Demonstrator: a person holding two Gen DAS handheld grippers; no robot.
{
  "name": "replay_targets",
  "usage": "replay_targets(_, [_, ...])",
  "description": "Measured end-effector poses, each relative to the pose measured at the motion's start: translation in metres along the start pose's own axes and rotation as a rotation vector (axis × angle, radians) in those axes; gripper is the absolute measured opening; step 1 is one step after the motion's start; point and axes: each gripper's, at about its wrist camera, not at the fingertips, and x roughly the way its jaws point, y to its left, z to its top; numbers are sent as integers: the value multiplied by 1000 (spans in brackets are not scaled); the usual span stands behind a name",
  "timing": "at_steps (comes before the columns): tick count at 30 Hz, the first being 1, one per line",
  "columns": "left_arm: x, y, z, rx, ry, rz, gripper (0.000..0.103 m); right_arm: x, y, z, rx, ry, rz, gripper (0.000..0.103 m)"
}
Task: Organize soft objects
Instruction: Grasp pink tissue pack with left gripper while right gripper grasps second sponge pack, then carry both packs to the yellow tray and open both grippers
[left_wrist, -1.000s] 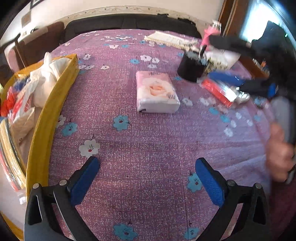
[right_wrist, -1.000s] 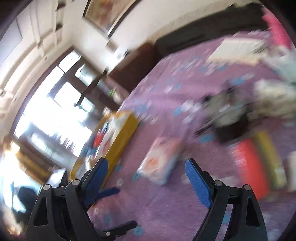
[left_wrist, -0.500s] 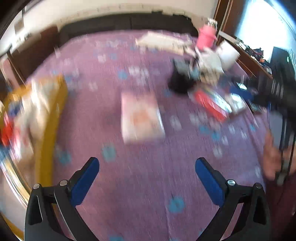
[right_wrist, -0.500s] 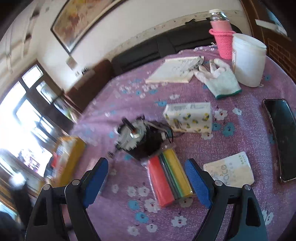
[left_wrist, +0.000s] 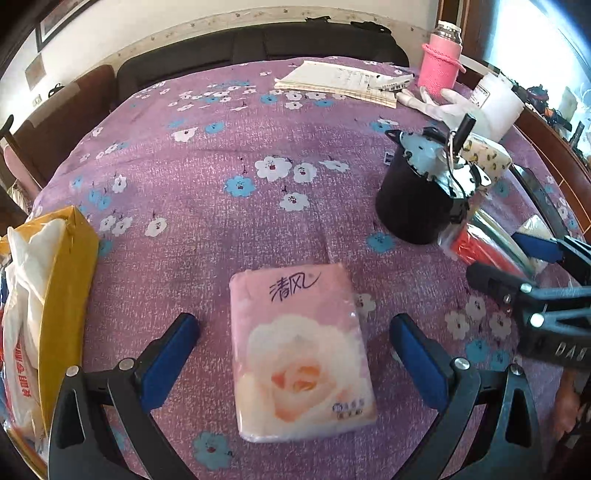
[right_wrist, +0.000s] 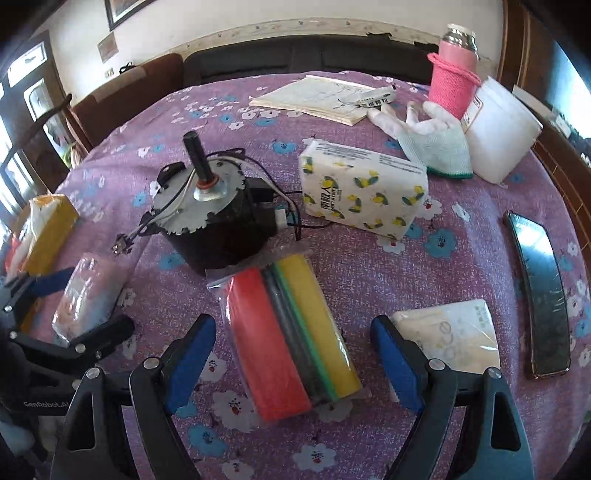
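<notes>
1. The left gripper (left_wrist: 295, 339) is spread wide, its blue pads on either side of the pink tissue pack (left_wrist: 299, 350) with a gap on each side, nothing pinched.
2. The pink tissue pack lies flat on the counter (left_wrist: 221, 147), which is covered in a purple flowered cloth; the black motor (left_wrist: 421, 192) stands beyond the pack and to its right.
3. Left of the pink tissue pack, at the counter's edge, stands a yellow box (left_wrist: 66, 273) with white bags inside it.
4. The right gripper (right_wrist: 293, 354) is likewise spread, its pads flanking the sponge pack (right_wrist: 291, 343), a clear bag of red, dark and yellow sponges; whether the pads touch the bag cannot be told.
5. The sponge pack's far end lies against the base of the black motor.
6. Right of the motor lies a lemon-print tissue pack (right_wrist: 365, 192), and beyond that a white glove (right_wrist: 432, 136).
7. Just right of the sponge pack sits a small cream tissue packet (right_wrist: 450, 339).
</notes>
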Motion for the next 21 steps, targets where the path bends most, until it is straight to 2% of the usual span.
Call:
replay_targets(2, [-2,1,-1,-2,-5,2,98,-2,7,-3,-24,10,-25,79])
replay_targets(3, [-7,0,-3,-1,-13,1,81,-4,9,-3,-39,4,-25,73])
replay_targets(4, [-12,1,-4,1,-19,-1,58,-5,12,-2,-50,0,-10,62])
replay_targets(5, [-18,2,-6,-3,-15,-15,51,-7,15,-3,-64,-4,-9,55])
replay_targets(8, [-43,14,-15,-41,-28,-76,52,-8,21,-3,-87,-12,-10,47])
replay_targets(15, [-126,50,-45,-128,-148,-126,52,-9,16,-3,-46,-22,15,43])
replay_targets(19, [-171,92,-67,-203,-209,-105,52,-14,17,-9,-11,-18,5,43])
replay_targets(21, [-188,121,-80,-242,-230,-65,53,-24,16,-16,21,-14,25,43])
